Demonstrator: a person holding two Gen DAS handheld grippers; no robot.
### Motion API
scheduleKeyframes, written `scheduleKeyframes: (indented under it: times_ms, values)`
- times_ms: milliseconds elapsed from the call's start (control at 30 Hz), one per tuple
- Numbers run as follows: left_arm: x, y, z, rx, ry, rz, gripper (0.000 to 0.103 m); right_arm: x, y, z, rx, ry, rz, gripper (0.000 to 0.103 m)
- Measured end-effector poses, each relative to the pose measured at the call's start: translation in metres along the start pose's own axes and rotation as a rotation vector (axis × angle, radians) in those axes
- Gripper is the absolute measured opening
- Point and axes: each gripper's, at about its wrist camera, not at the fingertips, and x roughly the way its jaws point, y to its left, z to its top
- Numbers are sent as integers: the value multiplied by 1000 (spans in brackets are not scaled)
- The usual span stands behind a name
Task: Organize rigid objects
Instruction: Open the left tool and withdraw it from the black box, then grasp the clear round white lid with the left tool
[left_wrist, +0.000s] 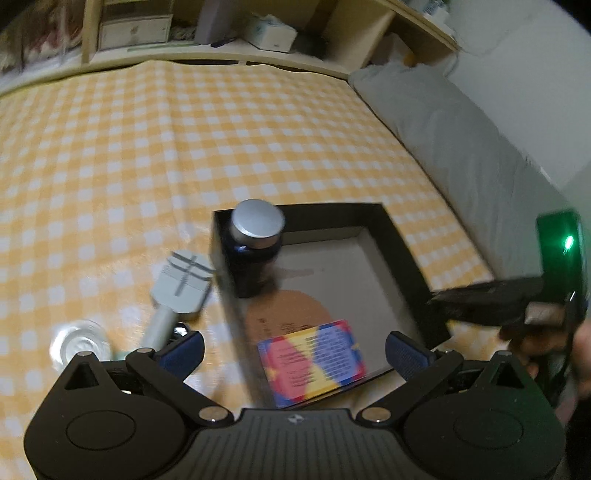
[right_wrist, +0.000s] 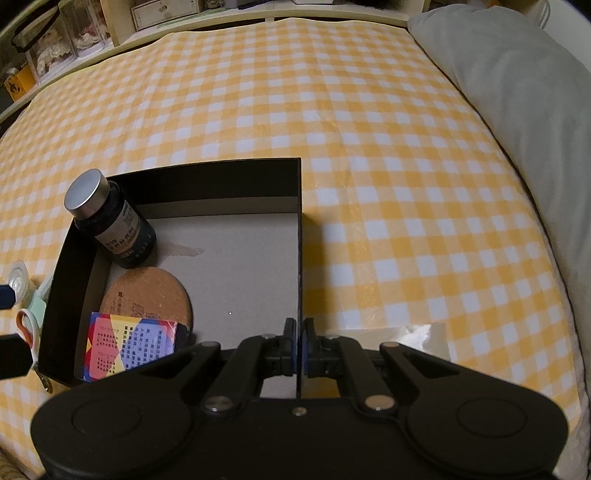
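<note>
Currently the black box (right_wrist: 177, 181) sits on the yellow-and-white checked cloth (right_wrist: 369, 147), open side up, grey floor showing. Right gripper (right_wrist: 299, 347): fingers closed narrow, pinching the thin right wall of the box between the blue pads, one pad inside the wall and one outside. Left gripper (left_wrist: 293, 354): fingers spread wide, nothing between them, hovering over the near-left corner of the box. Contents of the box: dark bottle (right_wrist: 110, 221) with silver cap standing in the far-left corner, leaning slightly against the wall; round cork coaster (right_wrist: 147, 291) flat on the floor just in front of the bottle; colourful card box (right_wrist: 125, 347) at the near-left, overlapping the coaster's near edge. Outside the box, on the cloth to its left: grey handled tool (left_wrist: 177, 291) lying close against the left wall, and a clear round glass item (left_wrist: 79, 343) further left. Grey pillow (right_wrist: 517, 92) along the right edge of the cloth. Left-wrist view is motion-blurred.
</note>
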Motion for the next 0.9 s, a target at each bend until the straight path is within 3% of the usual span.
scheduleKeyframes:
  times_ms: [233,400,633,800,900]
  values:
    - [-5,35,-9,125,45,18,103,-6,-9,-2,34,-18,11,3]
    - [-14,66,-9,185,-5,60,103,-5,-7,-4,36,-10,-8,3]
    - [-9,109,5,44,3,96,102,-3,9,1,-8,23,-39,3]
    - [1,127,4,-8,39,179,101,1,11,1,-19,32,-42,4]
    - [8,141,0,-61,61,190,91,2,11,1,-20,32,-41,4]
